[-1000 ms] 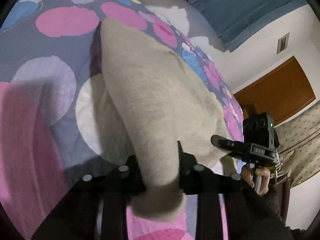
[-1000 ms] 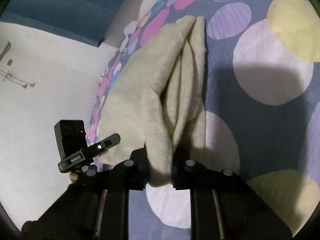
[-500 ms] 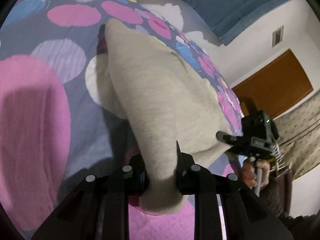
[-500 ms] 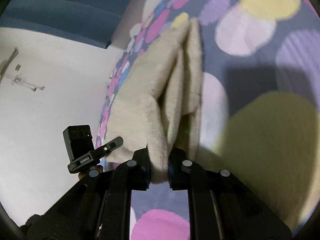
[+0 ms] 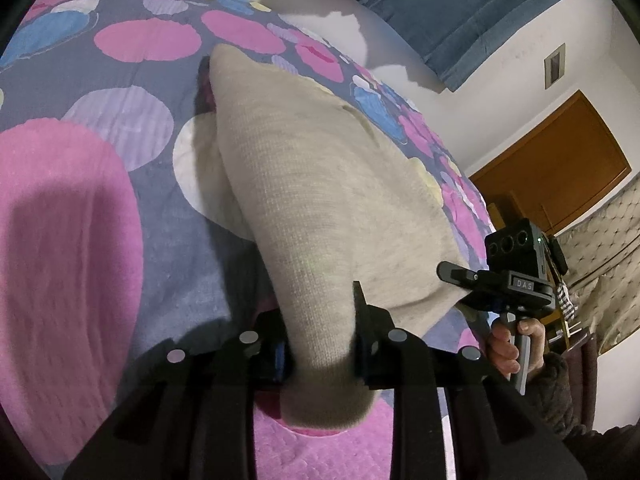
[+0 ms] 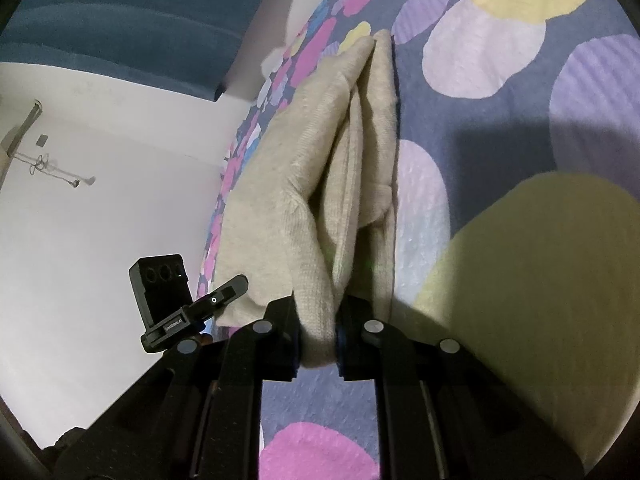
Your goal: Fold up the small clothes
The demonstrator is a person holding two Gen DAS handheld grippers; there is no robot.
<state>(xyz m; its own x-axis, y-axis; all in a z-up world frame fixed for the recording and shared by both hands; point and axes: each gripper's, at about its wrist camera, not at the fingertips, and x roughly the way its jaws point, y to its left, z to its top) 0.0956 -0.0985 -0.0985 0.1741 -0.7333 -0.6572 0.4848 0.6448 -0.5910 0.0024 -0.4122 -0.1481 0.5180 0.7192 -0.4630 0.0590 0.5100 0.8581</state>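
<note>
A beige knit garment (image 5: 320, 184) lies folded lengthwise on a spotted bedspread (image 5: 80, 240), its near edge lifted. My left gripper (image 5: 320, 320) has one near corner between its fingers; its jaws are opening, and the cloth still fills the gap and touches both pads. In the right wrist view the same garment (image 6: 280, 200) shows its layered folds. My right gripper (image 6: 318, 332) is shut on the other near corner. Each gripper appears in the other's view, with a hand (image 5: 508, 344) on the right one's grip.
The bedspread (image 6: 500, 120) stretches far beyond the garment on both sides. A white wall (image 6: 100, 220) and blue curtain (image 5: 460, 12) stand behind the bed. A brown wooden door (image 5: 560, 160) and a patterned quilt (image 5: 600, 240) are off to the right.
Both grippers drew the garment's near edge a short way across the bed, so other spots of the bedspread now lie under them. Over the last half second they stayed put.
</note>
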